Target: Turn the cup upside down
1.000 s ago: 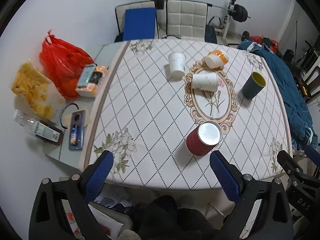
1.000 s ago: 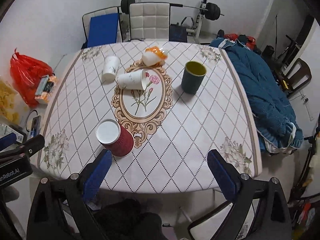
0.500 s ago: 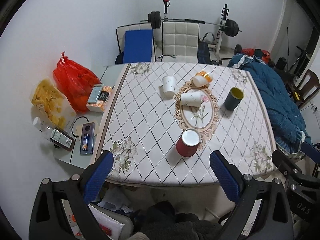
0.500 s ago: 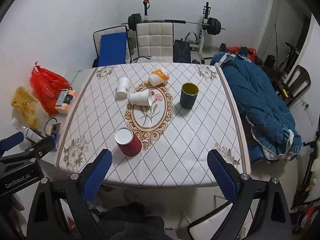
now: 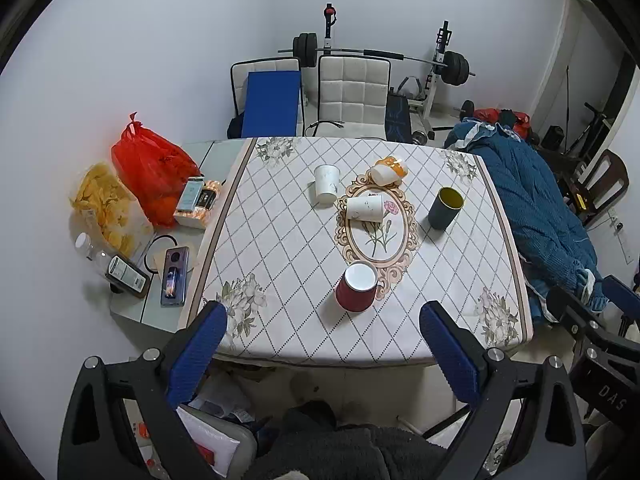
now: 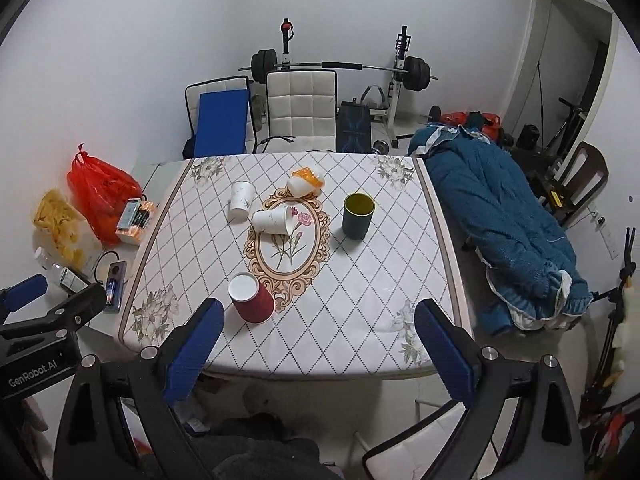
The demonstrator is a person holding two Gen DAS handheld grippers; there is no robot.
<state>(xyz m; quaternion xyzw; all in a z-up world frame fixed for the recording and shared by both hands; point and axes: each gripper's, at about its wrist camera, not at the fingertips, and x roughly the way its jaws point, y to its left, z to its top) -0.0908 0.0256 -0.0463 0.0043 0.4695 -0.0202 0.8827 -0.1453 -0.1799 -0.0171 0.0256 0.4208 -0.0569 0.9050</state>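
- Table, patterned cloth, carries five cups. Both views look down on it from beyond its near edge, so I judge both tongs are parked back off the work, nothing in reach.
- Left gripper: jaws spread wide, nothing between the blue pads; it hangs short of the near edge. Right gripper: likewise spread wide and empty, also short of the near edge. Neither touches any cup.
- Red cup: task's thing as I read it. It stands mouth-down, flat white base up, wider end on the cloth, close to the near edge and just at the near tip of the oval medallion. Standing on the wide rim makes it stable; I judge the flip is done, which would explain the empty, withdrawn tongs.
- Dark cup: upright, mouth open, yellow inside, toward the right edge, well apart from the red one. If another flip is wanted, this is the obvious candidate.
- White cup: standing toward the far edge; I cannot tell for sure which end is up.
- Second white cup: lying on its side at the far end of the medallion.
- Orange-and-white cup: tipped over, near the far edge.
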